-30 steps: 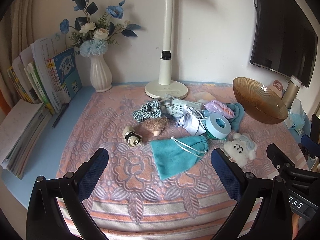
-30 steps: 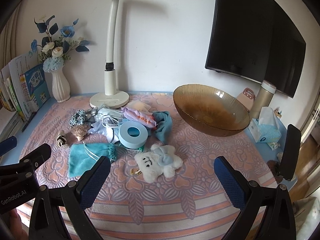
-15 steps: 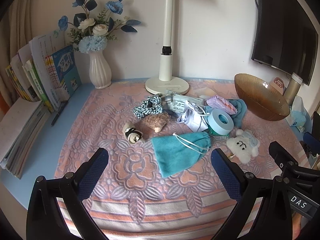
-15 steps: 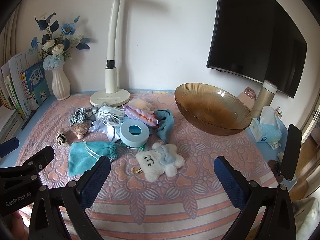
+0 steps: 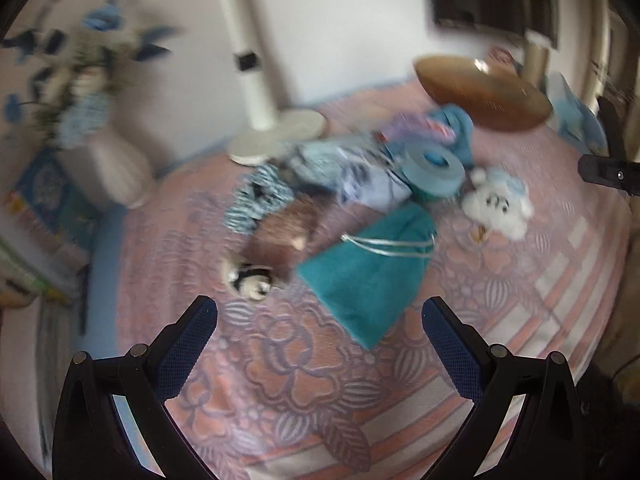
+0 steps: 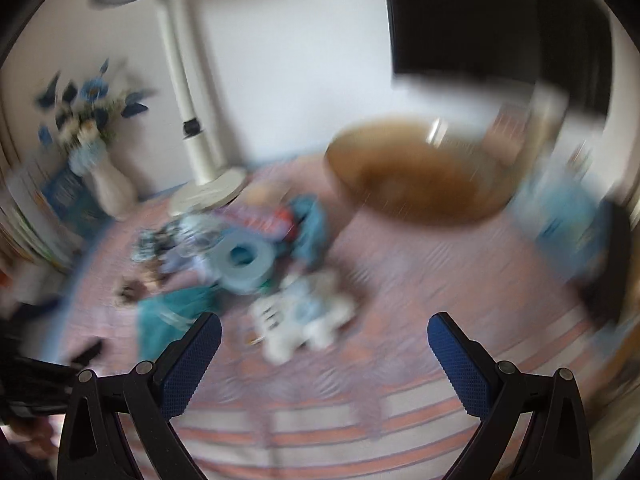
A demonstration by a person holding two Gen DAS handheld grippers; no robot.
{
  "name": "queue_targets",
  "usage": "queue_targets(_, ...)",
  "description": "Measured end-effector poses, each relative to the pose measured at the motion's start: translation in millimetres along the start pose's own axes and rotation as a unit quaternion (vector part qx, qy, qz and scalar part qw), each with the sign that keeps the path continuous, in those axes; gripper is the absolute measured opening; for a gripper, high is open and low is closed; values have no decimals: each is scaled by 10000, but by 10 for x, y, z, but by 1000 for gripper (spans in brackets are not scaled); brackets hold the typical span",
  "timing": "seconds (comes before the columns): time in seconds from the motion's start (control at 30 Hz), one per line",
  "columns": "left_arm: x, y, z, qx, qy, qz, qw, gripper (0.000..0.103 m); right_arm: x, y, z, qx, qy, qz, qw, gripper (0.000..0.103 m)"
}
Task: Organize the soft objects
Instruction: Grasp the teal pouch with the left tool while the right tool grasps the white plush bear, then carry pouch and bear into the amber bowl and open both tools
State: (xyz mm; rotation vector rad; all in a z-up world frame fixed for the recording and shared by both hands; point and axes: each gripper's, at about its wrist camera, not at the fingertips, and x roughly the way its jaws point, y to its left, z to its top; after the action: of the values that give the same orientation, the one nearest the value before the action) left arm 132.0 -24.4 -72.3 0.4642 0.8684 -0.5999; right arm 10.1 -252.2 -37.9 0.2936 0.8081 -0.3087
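Observation:
Both views are blurred by motion. A heap of soft things lies mid-table: a teal drawstring pouch (image 5: 368, 276), a white plush toy (image 5: 498, 208) (image 6: 304, 320), a striped scrunchie (image 5: 256, 200), a brown furry toy (image 5: 284, 236), a small black-and-white toy (image 5: 250, 280) and a blue tape roll (image 5: 432, 168) (image 6: 244, 260). An amber glass bowl (image 5: 484, 92) (image 6: 420, 176) stands at the back right. My left gripper (image 5: 320, 344) is open, just in front of the pouch. My right gripper (image 6: 324, 352) is open, close before the plush toy.
A pink patterned cloth (image 5: 304, 372) covers the table. A white desk lamp (image 5: 276, 132), a white vase of flowers (image 5: 116, 168) and books (image 5: 36, 216) stand at the back and left. A dark screen (image 6: 500, 20) hangs on the wall; a tissue pack (image 6: 568, 216) sits right.
Both grippers have swung and tilted fast, blurring the views, and have come closer to the heap. Nothing on the table has moved and both stay open.

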Motion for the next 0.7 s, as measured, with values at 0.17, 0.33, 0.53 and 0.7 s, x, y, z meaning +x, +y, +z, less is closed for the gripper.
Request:
queue_targets(0.17, 453, -85, 146, 265, 388, -807, 9956, 102, 625, -105, -191, 879, 1241, 1002, 9833, 93)
queue_targets(0.33, 783, -349, 235, 727, 617, -666, 9932, 101, 1053, -46, -255, 1121, 1680, 826, 9759, 88)
queue_targets(0.53, 978, -309, 303, 474, 660, -916, 9925, 93, 1280, -2, -70, 1340, 1474, 700, 9775, 85)
queue_targets(0.7, 820, -447, 231, 555, 374, -1005, 9927, 49, 1350, 130, -1, 946, 1178, 367, 9878, 52)
